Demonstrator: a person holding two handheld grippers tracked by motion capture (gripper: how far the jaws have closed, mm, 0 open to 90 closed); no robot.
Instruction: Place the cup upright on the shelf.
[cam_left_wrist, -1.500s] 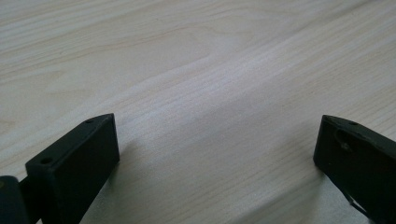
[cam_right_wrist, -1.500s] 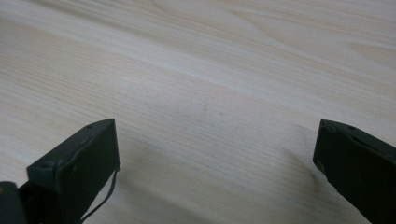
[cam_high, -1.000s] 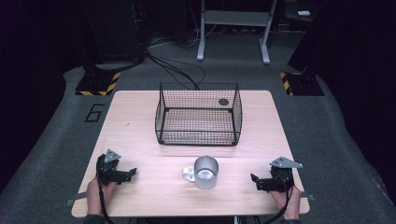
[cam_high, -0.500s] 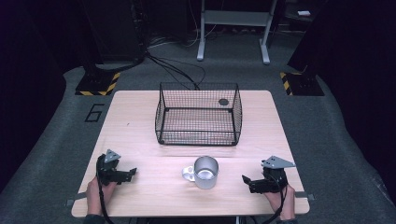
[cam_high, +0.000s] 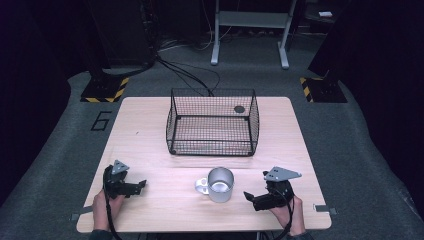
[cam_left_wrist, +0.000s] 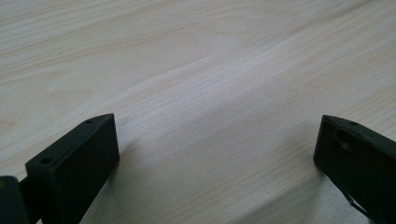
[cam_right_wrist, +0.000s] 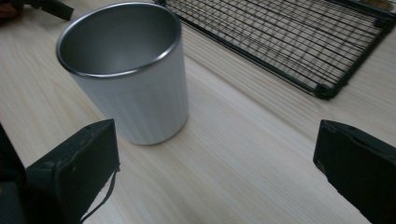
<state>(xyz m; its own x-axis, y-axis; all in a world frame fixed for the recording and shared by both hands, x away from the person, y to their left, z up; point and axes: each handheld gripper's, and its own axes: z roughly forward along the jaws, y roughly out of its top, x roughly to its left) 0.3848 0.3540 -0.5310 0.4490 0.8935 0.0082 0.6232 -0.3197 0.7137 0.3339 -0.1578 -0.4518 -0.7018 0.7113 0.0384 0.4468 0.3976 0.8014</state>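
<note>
Metal mug (cam_high: 220, 184) upright on bench (cam_high: 150, 135) just before wire basket (cam_high: 212, 122), right claw (cam_high: 254, 198) spread apart, near mug, left claw (cam_high: 136, 186) spread apart, resting well apart on bare wood.

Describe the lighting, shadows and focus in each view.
High view: the table is brightly lit, the surroundings dark, the picture soft. Left gripper view: even light, the wood grain fairly sharp, faint shadows beside the fingers. Right gripper view: the metal cup shows soft sheen, no harsh glare; the near fingers slightly blurred.
</note>
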